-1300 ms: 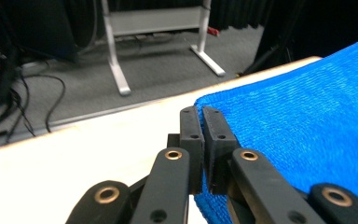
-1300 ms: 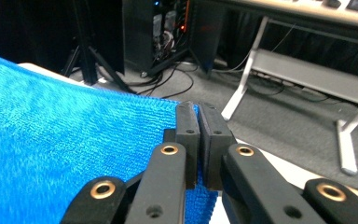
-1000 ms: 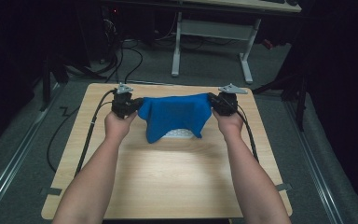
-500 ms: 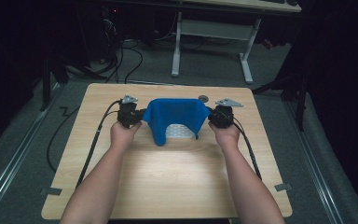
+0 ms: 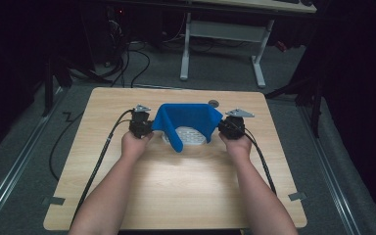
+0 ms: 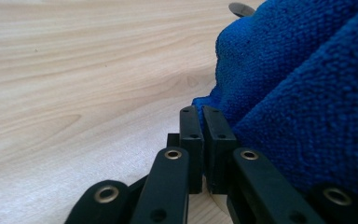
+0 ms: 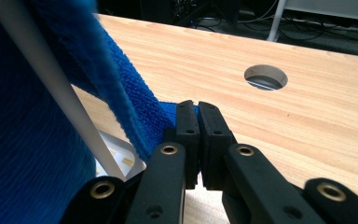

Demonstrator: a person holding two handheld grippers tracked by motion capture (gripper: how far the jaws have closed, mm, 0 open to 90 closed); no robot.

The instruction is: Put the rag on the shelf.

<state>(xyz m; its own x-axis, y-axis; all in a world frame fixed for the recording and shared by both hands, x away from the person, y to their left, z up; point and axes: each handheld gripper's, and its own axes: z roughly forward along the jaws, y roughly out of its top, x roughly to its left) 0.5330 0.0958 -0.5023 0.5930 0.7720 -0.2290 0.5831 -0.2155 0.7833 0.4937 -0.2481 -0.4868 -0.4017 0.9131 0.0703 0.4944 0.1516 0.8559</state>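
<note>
Already the blue towel (image 5: 186,122) hangs low over the bench (image 5: 176,196), stretched between both grippers, covering a white perforated plate (image 5: 190,135). Left gripper (image 6: 202,114) and right gripper (image 7: 192,108) pinch its corners; laying flat remains.

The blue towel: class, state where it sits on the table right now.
In the high view the blue towel hangs stretched between the left gripper and right gripper, over the far middle of the wooden table, above a white perforated object.

Terry cloth (image 5: 186,118) (rough), matt wood table (image 5: 176,191).
</note>
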